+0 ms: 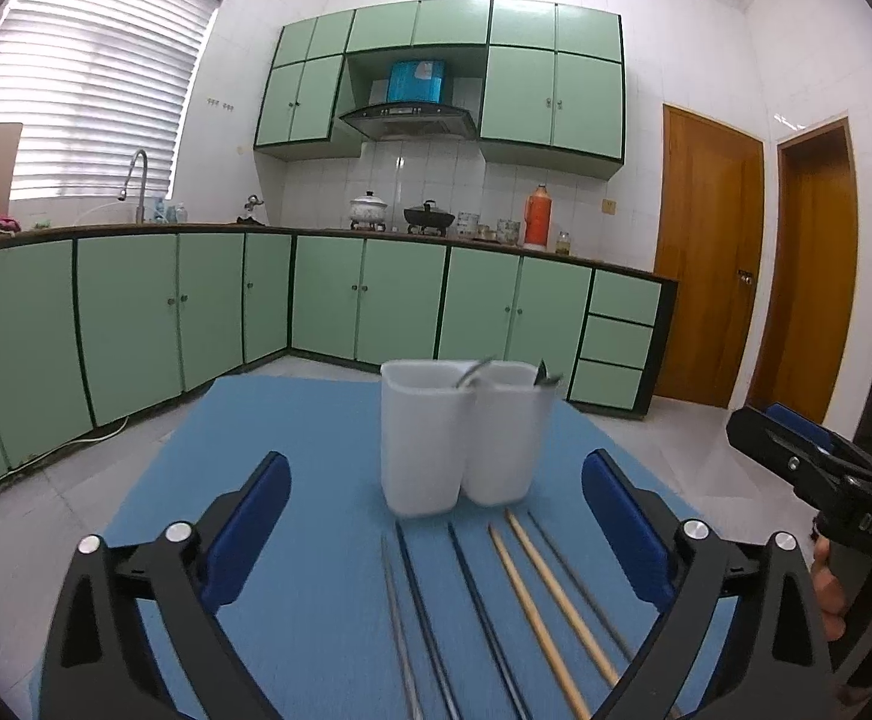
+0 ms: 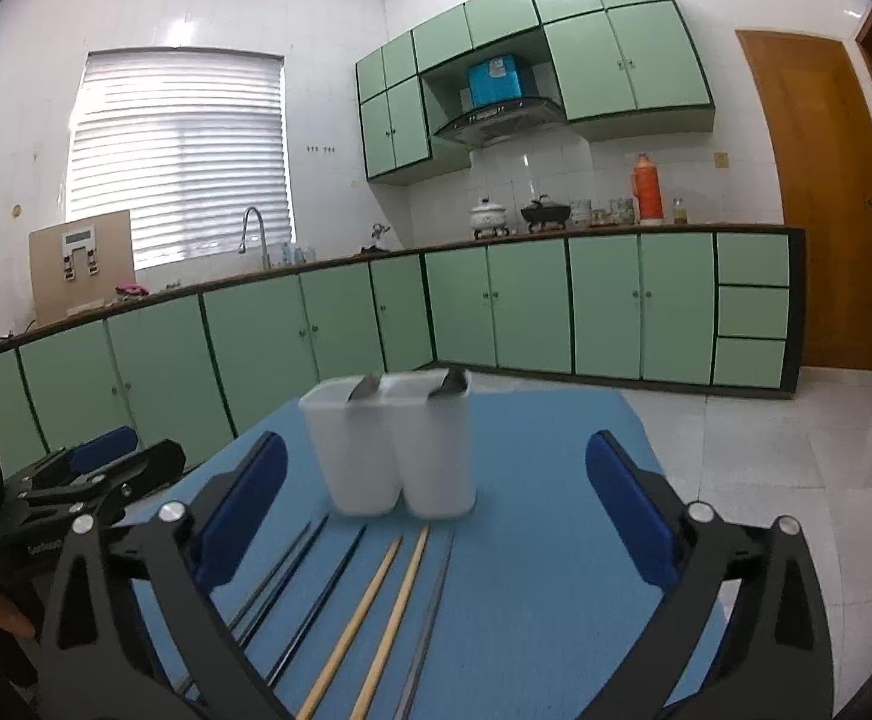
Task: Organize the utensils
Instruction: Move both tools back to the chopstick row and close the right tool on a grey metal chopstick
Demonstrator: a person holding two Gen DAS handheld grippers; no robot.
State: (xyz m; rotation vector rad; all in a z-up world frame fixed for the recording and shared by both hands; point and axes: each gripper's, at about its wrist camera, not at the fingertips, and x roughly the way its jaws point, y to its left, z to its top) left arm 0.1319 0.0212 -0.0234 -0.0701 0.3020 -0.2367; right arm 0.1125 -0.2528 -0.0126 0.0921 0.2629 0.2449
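Left gripper (image 1: 436, 531), right gripper (image 2: 436, 519): jaws spread wide, nothing held, readied for pickup. Between and below the jaws: 6 chopsticks (image 1: 532, 606) laid parallel on the blue mat (image 1: 292, 420). Beyond them: 2 white holders (image 1: 460, 432), metal utensils already stood inside.

Black-framed tongs (image 1: 436, 531) with blue pads (image 1: 628, 531) and silver screws (white lettering on one side).

Chopsticks (image 1: 532, 600) before holder (image 1: 460, 438) on mat (image 1: 292, 420)
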